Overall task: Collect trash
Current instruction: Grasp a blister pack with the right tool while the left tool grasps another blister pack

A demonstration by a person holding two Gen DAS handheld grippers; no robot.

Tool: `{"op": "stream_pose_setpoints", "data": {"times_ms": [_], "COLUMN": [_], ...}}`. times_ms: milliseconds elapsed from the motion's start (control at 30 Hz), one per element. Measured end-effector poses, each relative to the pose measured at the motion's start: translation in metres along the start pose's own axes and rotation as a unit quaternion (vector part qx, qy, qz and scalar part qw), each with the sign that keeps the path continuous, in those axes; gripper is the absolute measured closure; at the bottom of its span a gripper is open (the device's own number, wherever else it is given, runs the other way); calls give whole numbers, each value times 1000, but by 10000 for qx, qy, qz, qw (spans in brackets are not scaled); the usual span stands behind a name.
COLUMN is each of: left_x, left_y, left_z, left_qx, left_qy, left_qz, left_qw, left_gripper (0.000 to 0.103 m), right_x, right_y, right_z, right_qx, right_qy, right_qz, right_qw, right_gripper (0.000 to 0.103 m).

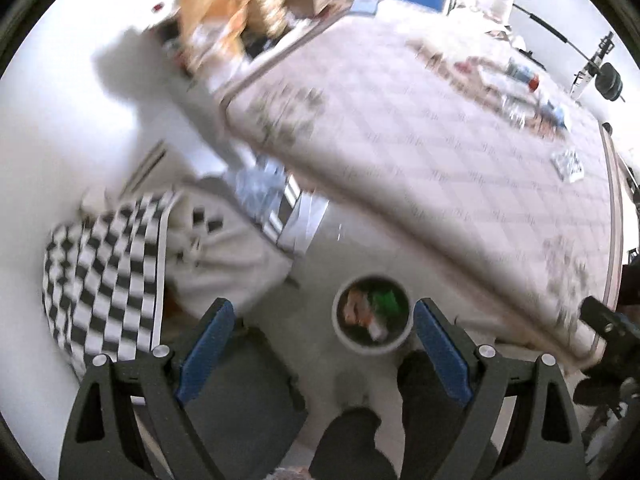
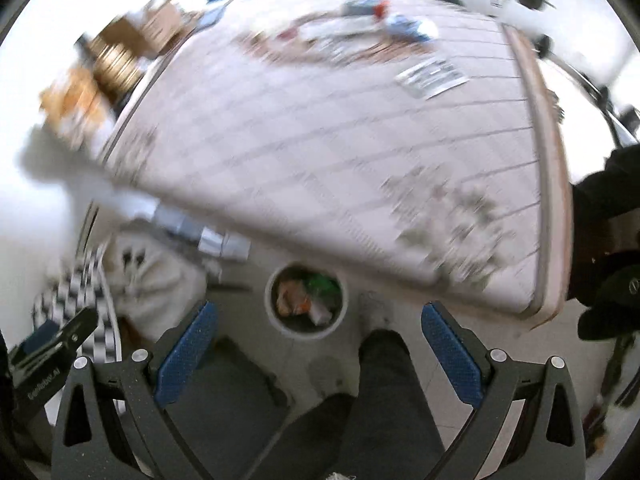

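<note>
We have both tools hanging over the floor, looking down past the near edge of the tabletop [image 1: 400,128], and what matters for the coming move is that the remaining trash lies up and away from us while the bin lies straight below.

The left tool [image 1: 324,344] is spread wide with nothing between its blue pads, and the right tool [image 2: 318,344] is just as wide and just as empty. The bin [image 1: 340,334], a round grey one standing on the floor just beside the person's dark trouser leg, already holds scraps in orange, white and green. In the left view it sits between the fingers but nearer the right-hand one; in the right view [image 2: 272,312] it sits a little left of centre.

The trash still to fetch is on the far side of the tabletop: a scatter of wrappers and bottle-like pieces [image 2: 360,28] along the back edge, and a flat printed packet [image 2: 432,76] lying nearer, towards the right-hand edge (both views are badly smeared, so we cannot name these pieces more closely). We judge the right tool the nearer one for that packet, whose long axis runs roughly across the tool's line of reach. Both tools would have to rise over the tabletop's edge first.
</note>
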State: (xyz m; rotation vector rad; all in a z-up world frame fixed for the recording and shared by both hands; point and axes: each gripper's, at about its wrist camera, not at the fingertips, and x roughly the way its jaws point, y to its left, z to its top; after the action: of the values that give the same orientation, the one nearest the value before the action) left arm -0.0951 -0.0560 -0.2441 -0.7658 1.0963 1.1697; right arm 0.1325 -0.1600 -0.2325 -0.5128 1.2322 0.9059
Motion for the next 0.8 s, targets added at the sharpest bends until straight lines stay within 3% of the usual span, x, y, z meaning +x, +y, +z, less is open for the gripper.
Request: {"op": "stream_pose_setpoints", "data": {"times_ms": [233,400,500,600,667,767,800], "left_x": [37,102,135,161,167,171,172], "left_y": [-71,-121,-141,-156,-162,-176,-182], "left_z": [102,167,189,208,216,230,236], "left_qx": [204,162,158,151,172,250,264], "left_qy": [20,507,814,1083,1131,1135,1135], "left_qz": [90,254,346,446,478,478,429], "left_qw": [9997,9983,9960,9930,9923,9921,9923], "left_gripper": [11,11,11,11,11,11,11], "right_x": [53,126,163,199,212,217,218], "right_y": [-86,-150,-172,-180,-178,-154,-146], "right_z": [124,211,242,268,277,290,291], "right_qx": [1087,2107,2559,2764,2762,2300,2119], "right_qy": [200,509,684,909,973,865,858], "right_qz": [-237,-341,-330,-364,-438,-866,-1048], "right_qw": [9936,9756,9637,9560,9551,9654,9679], "right_gripper": [0,0,3,12,13,17,24]}}
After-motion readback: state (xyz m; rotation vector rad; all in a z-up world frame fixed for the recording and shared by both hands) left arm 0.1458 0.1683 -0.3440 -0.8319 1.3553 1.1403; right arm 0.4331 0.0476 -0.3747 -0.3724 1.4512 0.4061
